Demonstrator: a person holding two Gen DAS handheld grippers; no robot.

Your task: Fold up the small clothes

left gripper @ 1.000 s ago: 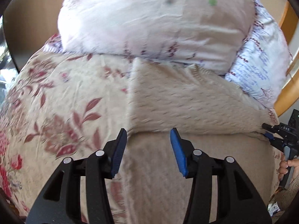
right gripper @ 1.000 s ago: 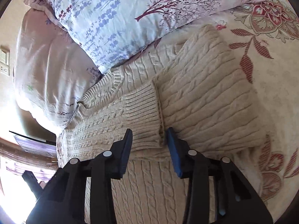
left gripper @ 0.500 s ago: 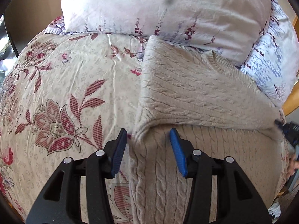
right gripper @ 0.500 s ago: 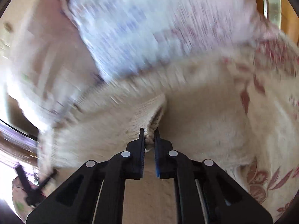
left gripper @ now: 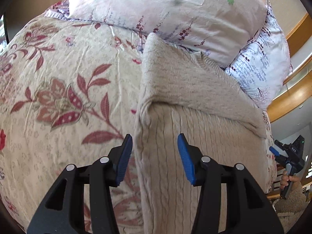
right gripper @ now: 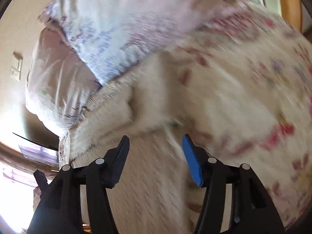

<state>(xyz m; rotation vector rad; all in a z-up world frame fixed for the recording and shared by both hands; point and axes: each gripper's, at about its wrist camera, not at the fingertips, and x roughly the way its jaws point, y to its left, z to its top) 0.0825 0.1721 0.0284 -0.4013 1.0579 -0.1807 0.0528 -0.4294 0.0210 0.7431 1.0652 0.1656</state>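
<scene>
Now the right claw (right gripper: 156,156) is letting go: a moment ago its jaws were pinched hard on the ribbed cuff of the sleeve, and at this instant they are spreading apart with nothing between them, only knit below. The right wrist view is smeared with motion, so I cannot say exactly where the cuff has landed. The cream cable-knit sweater (left gripper: 204,148) lies on the bed, on the floral duvet (left gripper: 58,101), its upper end tucked against the two pillows (left gripper: 175,15). In the left wrist view a folded band of knit (left gripper: 185,85) lies across the top of the body panel, its lower edge forming a soft ridge that runs toward the sweater's right edge. A second ago that band looked much the same, so the fold has held. The left claw (left gripper: 155,156) hovers with its jaws partly apart straddling the sweater's left edge, pads clear of the cloth, gripping nothing. At the far right of that view, a hand (left gripper: 288,179) holds the other tool off the sweater's edge. To my eye the sleeve fold is placed; the body has yet to be folded.
</scene>
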